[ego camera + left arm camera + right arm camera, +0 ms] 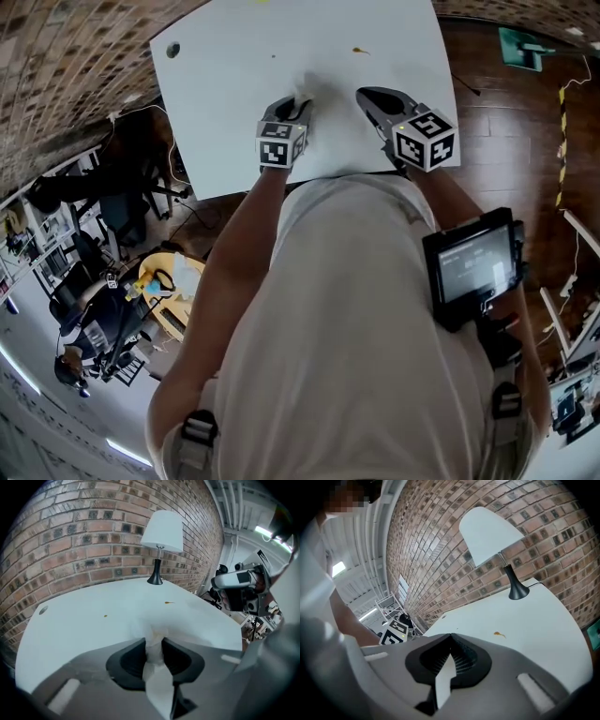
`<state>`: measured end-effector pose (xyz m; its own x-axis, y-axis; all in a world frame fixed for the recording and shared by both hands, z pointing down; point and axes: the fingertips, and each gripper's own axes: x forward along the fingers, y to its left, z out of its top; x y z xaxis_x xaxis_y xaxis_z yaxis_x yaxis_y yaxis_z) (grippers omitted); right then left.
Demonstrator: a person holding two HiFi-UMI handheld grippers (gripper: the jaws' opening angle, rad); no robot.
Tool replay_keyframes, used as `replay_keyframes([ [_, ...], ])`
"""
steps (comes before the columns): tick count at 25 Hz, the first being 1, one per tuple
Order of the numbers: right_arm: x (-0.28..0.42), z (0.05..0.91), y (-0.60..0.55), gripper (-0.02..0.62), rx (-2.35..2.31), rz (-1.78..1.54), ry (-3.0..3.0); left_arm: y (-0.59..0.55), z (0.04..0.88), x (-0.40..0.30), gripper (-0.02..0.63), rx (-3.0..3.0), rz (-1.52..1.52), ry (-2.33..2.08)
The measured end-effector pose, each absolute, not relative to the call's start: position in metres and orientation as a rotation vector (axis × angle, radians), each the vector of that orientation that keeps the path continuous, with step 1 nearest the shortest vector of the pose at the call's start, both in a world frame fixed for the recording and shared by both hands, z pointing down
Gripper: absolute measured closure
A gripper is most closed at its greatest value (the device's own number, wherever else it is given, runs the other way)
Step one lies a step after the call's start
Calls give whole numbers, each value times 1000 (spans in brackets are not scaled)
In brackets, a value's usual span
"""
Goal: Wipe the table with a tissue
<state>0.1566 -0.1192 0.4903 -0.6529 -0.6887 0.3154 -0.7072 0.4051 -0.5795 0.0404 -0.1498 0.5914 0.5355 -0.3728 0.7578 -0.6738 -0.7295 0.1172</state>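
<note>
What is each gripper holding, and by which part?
Left gripper pinches the tissue at its bunched middle; right gripper holds nothing, jaws together.

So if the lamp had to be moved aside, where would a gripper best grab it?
On the lamp, probably the thin stem, coming in level from the side. The lamp stands upright, so the stem is open all round. The shade looks too wide for the jaws, and the base flares out low against the table.

Crumpled paper tissue [154, 652], seemingly matt table [84, 620]
</note>
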Motion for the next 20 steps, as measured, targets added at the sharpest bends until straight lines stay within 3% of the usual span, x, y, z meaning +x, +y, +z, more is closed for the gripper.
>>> replay_keyframes([
  [13, 139, 499, -133, 589, 1360, 1103, -2549, -253, 593, -36, 508, 2270, 1047, -1087],
  [20, 154, 506, -125, 589, 1467, 1126, -2494, -290, 595, -40, 508, 2246, 1051, -1187],
])
